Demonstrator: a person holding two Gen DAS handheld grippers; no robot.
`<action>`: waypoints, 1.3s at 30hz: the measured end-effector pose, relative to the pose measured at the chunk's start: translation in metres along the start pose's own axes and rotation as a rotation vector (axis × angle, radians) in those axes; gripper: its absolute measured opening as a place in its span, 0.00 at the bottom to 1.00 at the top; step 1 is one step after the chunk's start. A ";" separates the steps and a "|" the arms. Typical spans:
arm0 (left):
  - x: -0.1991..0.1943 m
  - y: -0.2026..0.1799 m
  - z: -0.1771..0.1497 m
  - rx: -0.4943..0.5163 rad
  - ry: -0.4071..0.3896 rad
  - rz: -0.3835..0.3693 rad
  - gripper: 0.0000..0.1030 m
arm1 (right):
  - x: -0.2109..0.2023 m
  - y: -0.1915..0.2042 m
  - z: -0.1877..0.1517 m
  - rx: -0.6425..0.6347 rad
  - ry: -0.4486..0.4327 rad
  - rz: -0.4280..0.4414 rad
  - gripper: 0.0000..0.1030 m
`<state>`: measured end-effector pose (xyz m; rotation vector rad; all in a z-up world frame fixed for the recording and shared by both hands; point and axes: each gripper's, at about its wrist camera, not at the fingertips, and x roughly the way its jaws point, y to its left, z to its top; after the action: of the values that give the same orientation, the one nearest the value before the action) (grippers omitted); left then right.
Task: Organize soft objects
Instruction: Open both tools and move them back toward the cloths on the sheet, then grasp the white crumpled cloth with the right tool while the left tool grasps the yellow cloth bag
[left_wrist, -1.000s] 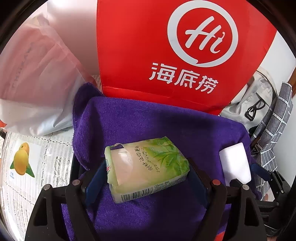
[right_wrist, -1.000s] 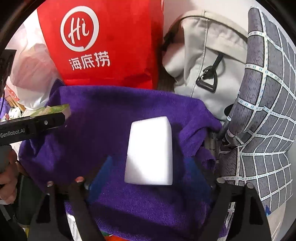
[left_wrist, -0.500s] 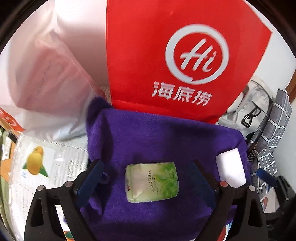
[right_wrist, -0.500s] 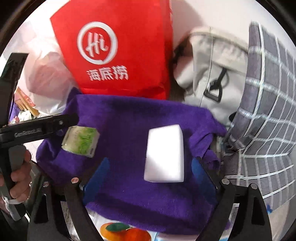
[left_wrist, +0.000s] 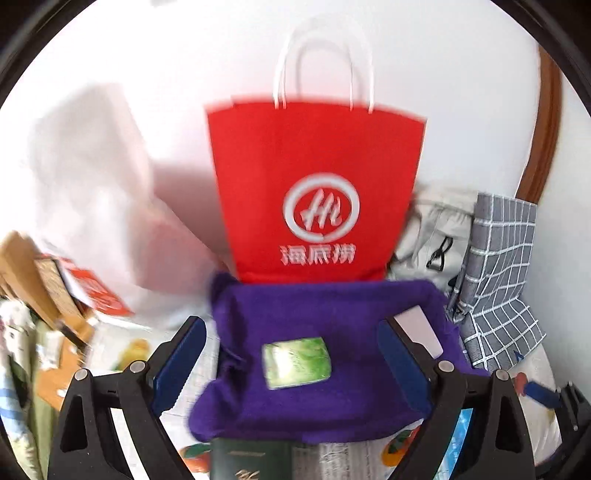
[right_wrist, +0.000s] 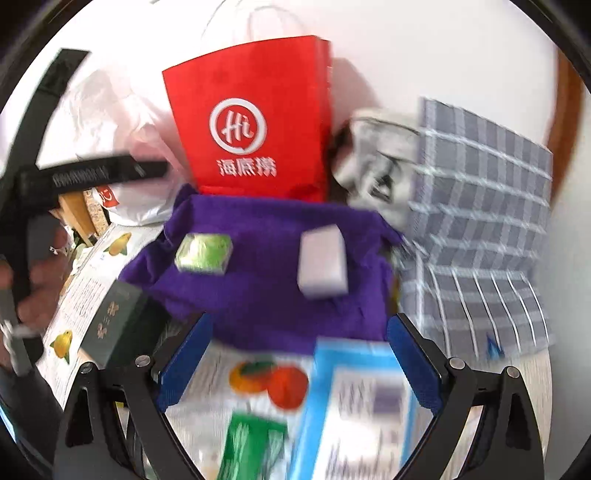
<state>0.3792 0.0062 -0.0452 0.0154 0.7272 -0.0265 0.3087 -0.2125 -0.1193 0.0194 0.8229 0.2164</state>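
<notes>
A purple towel (left_wrist: 332, 310) lies spread in front of a red paper bag. On it rest a green tissue pack (left_wrist: 295, 362) and, to its right, a white sponge block (left_wrist: 417, 328). My left gripper (left_wrist: 291, 328) hangs open above the pack, its pads well clear of it. In the right wrist view the same tissue pack (right_wrist: 204, 253) and sponge (right_wrist: 322, 260) lie apart on the towel (right_wrist: 258, 295). My right gripper (right_wrist: 301, 323) is drawn back from the towel's near edge. Its jaws are opening and nothing is between them. A hand (right_wrist: 40, 277) holds the left gripper (right_wrist: 92, 171) at the left.
The red paper bag (left_wrist: 314, 192) stands against the wall, with a white plastic bag (left_wrist: 92, 206) to its left. A grey backpack (right_wrist: 380, 177) and a checked cloth (right_wrist: 480, 229) sit on the right. Nearer me are a dark green box (right_wrist: 114, 325), a blue box (right_wrist: 362, 406) and a green packet (right_wrist: 251, 450).
Both grippers have pulled up and back from the towel. The tissue pack and the sponge, which were between the jaws, now lie free and look smaller.
</notes>
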 end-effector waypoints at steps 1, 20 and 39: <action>-0.015 0.001 -0.004 0.002 -0.013 -0.017 0.90 | -0.007 -0.002 -0.008 0.012 -0.006 0.019 0.92; -0.106 0.036 -0.156 -0.044 0.093 -0.060 0.90 | -0.048 0.013 -0.157 0.018 0.050 -0.060 0.78; -0.096 0.058 -0.211 -0.158 0.154 -0.060 0.91 | 0.008 0.020 -0.179 -0.064 0.066 -0.076 0.24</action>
<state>0.1689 0.0714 -0.1384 -0.1574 0.8823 -0.0255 0.1797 -0.2038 -0.2445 -0.0790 0.8805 0.1717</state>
